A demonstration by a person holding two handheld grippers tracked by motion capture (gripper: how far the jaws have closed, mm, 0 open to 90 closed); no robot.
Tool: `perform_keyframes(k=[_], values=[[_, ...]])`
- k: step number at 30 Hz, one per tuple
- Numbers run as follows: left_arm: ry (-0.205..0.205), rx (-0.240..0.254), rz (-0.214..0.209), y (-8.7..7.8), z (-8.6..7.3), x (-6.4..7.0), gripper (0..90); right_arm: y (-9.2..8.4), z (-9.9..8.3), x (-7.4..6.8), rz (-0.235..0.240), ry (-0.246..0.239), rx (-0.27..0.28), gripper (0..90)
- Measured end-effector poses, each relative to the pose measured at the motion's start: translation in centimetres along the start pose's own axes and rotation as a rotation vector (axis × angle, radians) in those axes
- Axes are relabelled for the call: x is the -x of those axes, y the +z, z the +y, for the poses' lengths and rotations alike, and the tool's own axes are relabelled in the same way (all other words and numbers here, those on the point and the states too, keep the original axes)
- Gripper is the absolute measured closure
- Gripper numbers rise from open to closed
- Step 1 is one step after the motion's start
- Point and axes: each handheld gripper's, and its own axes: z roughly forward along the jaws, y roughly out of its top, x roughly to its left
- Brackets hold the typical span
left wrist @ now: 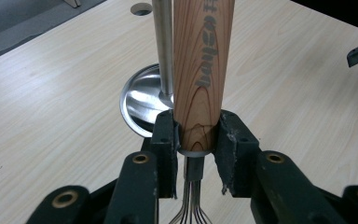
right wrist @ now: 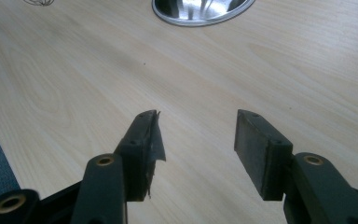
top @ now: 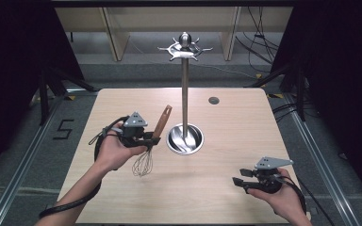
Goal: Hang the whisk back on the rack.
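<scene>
Whisk [top: 149, 148], pinched at its wooden handle by the left gripper [top: 143, 139], hangs at nine o'clock of the utensil stand [top: 185, 94]; hooking it on likely follows. Right gripper [top: 239, 177] idles, jaws spread.

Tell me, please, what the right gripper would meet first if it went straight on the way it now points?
Probably nothing soon: the right gripper, jaws open and empty, points along the bare light wooden table. Farther on lies the round steel base of the utensil stand; whether it would reach or pass above it is unclear.

Black two-jaw left gripper [top: 147, 139], grey three-cornered plate, brass rivets, black cable
</scene>
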Motion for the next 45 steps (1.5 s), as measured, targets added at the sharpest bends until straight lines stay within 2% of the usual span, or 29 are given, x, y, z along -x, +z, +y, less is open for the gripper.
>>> perform_keyframes(k=[1, 4, 5, 10, 11, 12, 13, 17, 19, 21, 25, 26, 27, 30, 33, 40, 41, 45], values=[[0.01, 0.0, 0.008, -0.2, 0.1, -0.1, 69.3, 0.0, 0.0, 0.0, 0.001, 0.003, 0.001, 50.1], [0.005, 0.005, 0.009, -0.4, 0.2, -0.1, 69.3, 0.0, 0.0, 0.0, 0.001, 0.003, 0.001, 50.1], [0.02, 0.008, 0.009, -0.7, 0.4, -0.2, 69.3, 0.0, 0.0, 0.0, 0.002, 0.002, 0.001, 50.1], [0.023, 0.007, 0.009, -1.2, 0.7, -0.3, 69.3, 0.0, 0.0, 0.0, 0.003, -0.004, 0.002, 50.1], [-0.007, 0.024, 0.011, -1.3, 0.7, -0.1, 69.3, 0.0, 0.0, 0.0, -0.001, 0.0, 0.0, 50.1], [-0.01, 0.021, 0.011, -1.4, 0.8, -0.1, 69.3, 0.0, 0.0, 0.0, 0.0, 0.002, 0.0, 50.1], [0.004, 0.015, 0.017, -1.5, 0.8, -0.1, 69.3, 0.0, 0.0, 0.0, 0.0, 0.003, -0.001, 50.1], [-0.008, 0.014, 0.017, -1.8, 1.0, -0.1, 69.3, 0.0, 0.0, 0.0, 0.0, 0.001, -0.001, 50.1], [0.002, 0.013, 0.014, -1.9, 1.0, -0.2, 69.3, 0.0, 0.0, 0.0, 0.0, 0.001, -0.001, 50.1], [-0.017, 0.021, 0.027, -2.1, 1.2, -0.1, 69.3, 0.0, 0.0, 0.0, 0.001, 0.004, -0.001, 50.1], [-0.013, 0.021, 0.029, -2.6, 1.5, -0.2, 69.3, 0.0, 0.0, 0.0, -0.001, 0.005, 0.003, 50.1], [-0.017, 0.026, 0.035, -2.7, 1.6, -0.2, 69.3, -0.1, 0.0, -0.2, 0.002, 0.031, -0.002, 50.1], [-0.008, 0.021, 0.029, -2.8, 1.7, -0.3, 69.3, -0.1, 0.0, -0.1, 0.006, 0.018, -0.001, 50.1], [0.004, 0.022, 0.03, -3.0, 1.9, -0.4, 69.4, 0.0, -0.1, -0.1, 0.009, 0.022, 0.005, 50.1], [-0.015, 0.028, 0.043, -3.1, 2.1, -0.3, 69.4, -0.1, 0.0, -0.1, 0.003, 0.016, -0.003, 50.1], [-0.009, 0.025, 0.042, -3.5, 2.4, -0.4, 69.4, 0.0, 0.0, -0.1, 0.01, 0.026, 0.007, 50.1], [0.001, 0.026, 0.036, -3.6, 2.5, -0.5, 69.4, -0.1, 0.0, -0.1, 0.002, 0.023, 0.006, 50.1], [-0.006, 0.028, 0.046, -3.9, 2.6, -0.4, 69.4, -0.1, 0.0, 0.0, -0.005, 0.024, 0.004, 50.1]])
